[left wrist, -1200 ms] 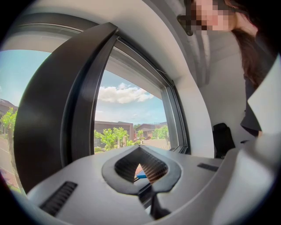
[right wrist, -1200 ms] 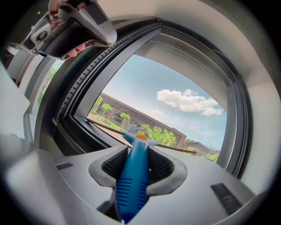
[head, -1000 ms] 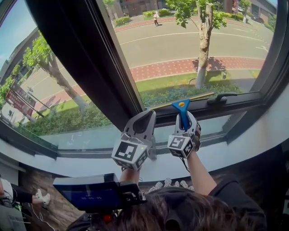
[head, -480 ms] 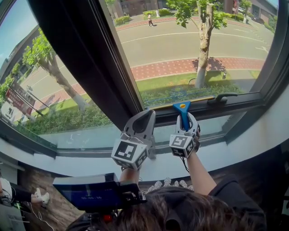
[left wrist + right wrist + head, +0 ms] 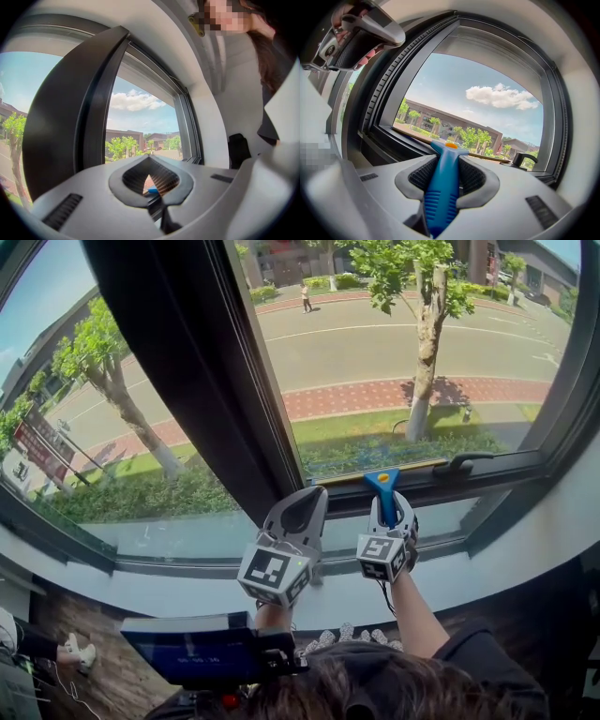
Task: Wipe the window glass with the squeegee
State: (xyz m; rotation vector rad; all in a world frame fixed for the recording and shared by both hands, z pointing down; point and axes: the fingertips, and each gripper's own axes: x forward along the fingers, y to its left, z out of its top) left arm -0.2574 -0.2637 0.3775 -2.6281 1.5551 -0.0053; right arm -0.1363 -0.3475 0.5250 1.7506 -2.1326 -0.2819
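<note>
At the lower edge of the window glass (image 5: 403,381), the right gripper (image 5: 388,508) has its fingers clamped on the squeegee (image 5: 383,489), blade at twelve o'clock; the left gripper (image 5: 305,502), at its nine o'clock, has fingers closed and empty.

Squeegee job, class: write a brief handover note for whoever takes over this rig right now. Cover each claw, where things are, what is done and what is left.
Left claw: shut, empty, held over the sill beside the right one.
Right claw: shut on the squeegee, gripping its blue handle with the head pointing up.
Blade: lies along the bottom edge of the right pane, left of the window handle.
Done: the glass looks clear, but how much has been wiped cannot be told.
Left: probably lift the blade and start the next stroke higher up.
</note>
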